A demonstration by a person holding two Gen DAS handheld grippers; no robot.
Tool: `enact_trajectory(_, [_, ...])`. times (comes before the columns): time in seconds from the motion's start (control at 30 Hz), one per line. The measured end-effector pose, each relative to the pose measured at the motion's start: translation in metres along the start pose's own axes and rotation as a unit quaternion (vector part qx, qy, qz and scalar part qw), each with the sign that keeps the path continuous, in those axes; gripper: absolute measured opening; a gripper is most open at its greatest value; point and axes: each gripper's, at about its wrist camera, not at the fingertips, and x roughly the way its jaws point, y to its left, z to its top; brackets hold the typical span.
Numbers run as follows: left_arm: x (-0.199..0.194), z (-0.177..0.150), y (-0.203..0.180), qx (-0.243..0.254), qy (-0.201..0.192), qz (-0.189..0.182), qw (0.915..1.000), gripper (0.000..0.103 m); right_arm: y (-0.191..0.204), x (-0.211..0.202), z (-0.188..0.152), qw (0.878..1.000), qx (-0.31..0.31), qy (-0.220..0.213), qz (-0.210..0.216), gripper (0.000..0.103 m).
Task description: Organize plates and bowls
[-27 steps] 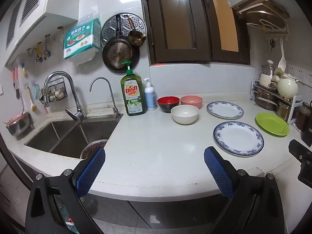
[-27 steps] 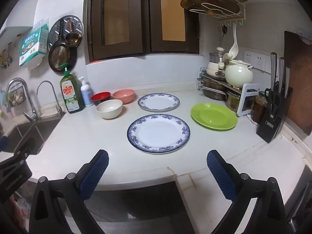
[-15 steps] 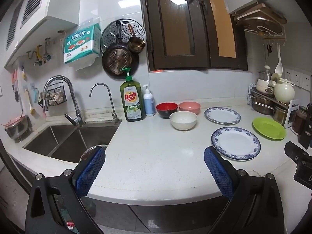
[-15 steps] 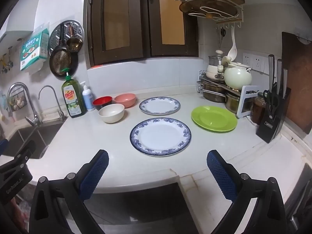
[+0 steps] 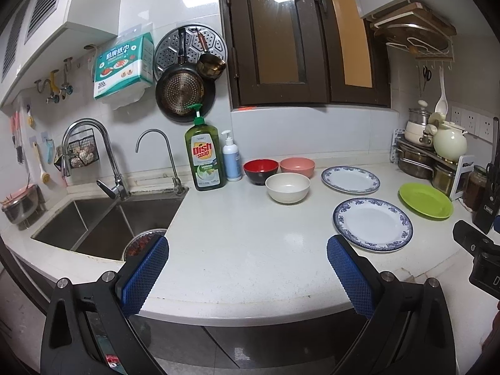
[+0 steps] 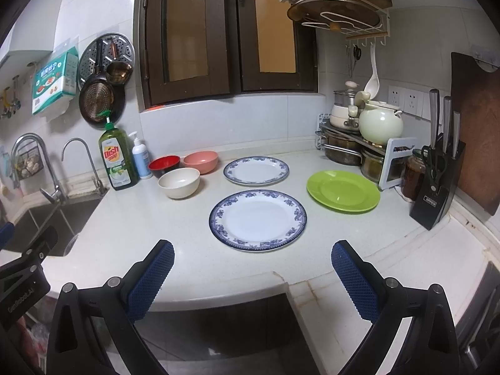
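On the white counter (image 6: pixel 150 231) lie a large blue-rimmed plate (image 6: pixel 257 220), a smaller blue-rimmed plate (image 6: pixel 256 171) behind it and a green plate (image 6: pixel 343 190) to the right. A cream bowl (image 6: pixel 179 182), a red bowl (image 6: pixel 164 165) and a pink bowl (image 6: pixel 200 161) cluster to the left. The left wrist view shows the same large plate (image 5: pixel 372 223), cream bowl (image 5: pixel 287 187) and green plate (image 5: pixel 425 200). My right gripper (image 6: pixel 252 261) hangs open before the counter edge, short of the large plate. My left gripper (image 5: pixel 247 256) is open with nothing between its fingers, over the counter's front edge.
A double sink (image 5: pixel 103 218) with two taps lies at the left. Dish soap (image 5: pixel 204 156) and a pump bottle (image 5: pixel 231 156) stand against the wall. A pot rack (image 6: pixel 362 137), a jar and a knife block (image 6: pixel 437 184) crowd the right end.
Both views have tilted slightly upward and drawn a little back, so the plates and bowls sit lower and smaller. Both grippers stayed open.
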Motion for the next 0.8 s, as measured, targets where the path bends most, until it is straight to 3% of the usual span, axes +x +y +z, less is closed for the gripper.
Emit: enact_trajectory(0.8, [0.0002,0.0045,0.0096,-0.002,-0.013,-0.004,0.9999,0.103,0.0011,-0.0002,0.004,1.0,-0.001,-0.002,-0.006,0.102])
